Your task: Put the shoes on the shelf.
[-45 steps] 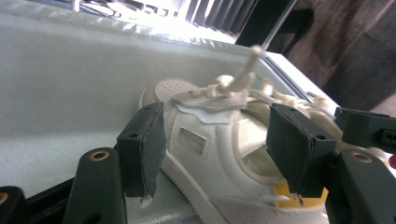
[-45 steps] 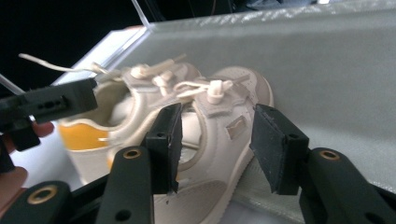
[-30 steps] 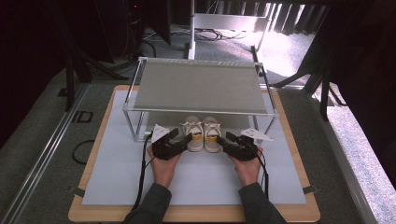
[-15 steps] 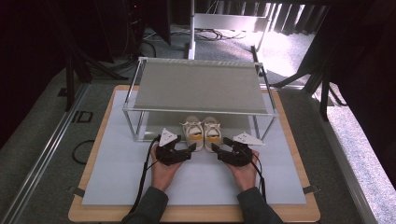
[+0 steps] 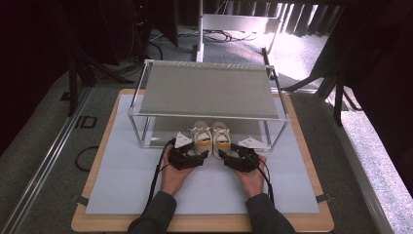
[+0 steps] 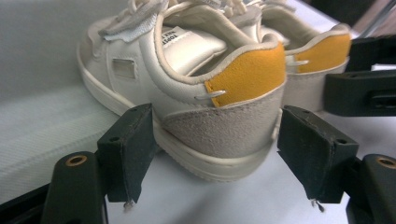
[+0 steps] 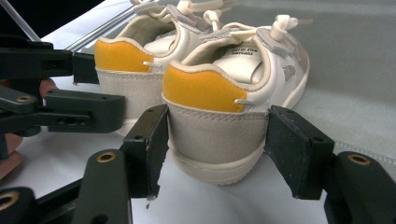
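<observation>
A metal-framed shelf (image 5: 209, 90) is seen standing on the table (image 5: 122, 195); two small white shoes with yellow heels are set side by side at its open front. The left claw (image 6: 212, 140) is spread around the left shoe (image 6: 201, 79) heel, touching one side. The right claw (image 7: 217, 140) likewise brackets the right shoe (image 7: 233, 84). Bare mat is left toward the person.

Wooden bench (image 5: 302, 225) under a grey mat (image 5: 122, 180); on the mat, a metal-framed rack (image 5: 209, 90), 2 small shoes (image 5: 209, 136) at the rack's near edge.
</observation>
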Demonstrator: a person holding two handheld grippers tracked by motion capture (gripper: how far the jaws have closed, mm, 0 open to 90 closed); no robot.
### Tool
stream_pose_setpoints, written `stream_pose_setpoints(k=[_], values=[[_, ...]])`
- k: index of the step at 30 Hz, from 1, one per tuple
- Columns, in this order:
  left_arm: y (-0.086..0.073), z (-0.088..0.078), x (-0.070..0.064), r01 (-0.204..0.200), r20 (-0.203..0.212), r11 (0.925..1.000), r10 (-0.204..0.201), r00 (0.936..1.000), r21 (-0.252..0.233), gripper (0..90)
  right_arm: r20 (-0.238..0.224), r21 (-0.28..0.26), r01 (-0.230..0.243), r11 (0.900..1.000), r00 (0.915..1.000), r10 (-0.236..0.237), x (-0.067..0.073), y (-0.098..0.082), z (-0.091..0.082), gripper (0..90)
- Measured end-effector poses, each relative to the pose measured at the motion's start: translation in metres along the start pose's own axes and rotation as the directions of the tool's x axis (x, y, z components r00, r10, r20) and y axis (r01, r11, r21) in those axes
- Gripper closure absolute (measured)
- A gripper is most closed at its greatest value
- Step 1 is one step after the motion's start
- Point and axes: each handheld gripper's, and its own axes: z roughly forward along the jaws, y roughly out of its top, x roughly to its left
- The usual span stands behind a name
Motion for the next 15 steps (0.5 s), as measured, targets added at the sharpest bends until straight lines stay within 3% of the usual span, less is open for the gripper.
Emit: stream_pose_setpoints(k=[15], values=[[0.011,0.009,0.012,0.014,0.018,0.9996,-0.015,0.9997,0.025,29.4,0.022,-0.016,0.005,1.0,0.9997,-0.005,-0.002,0.009,0.011,39.6]])
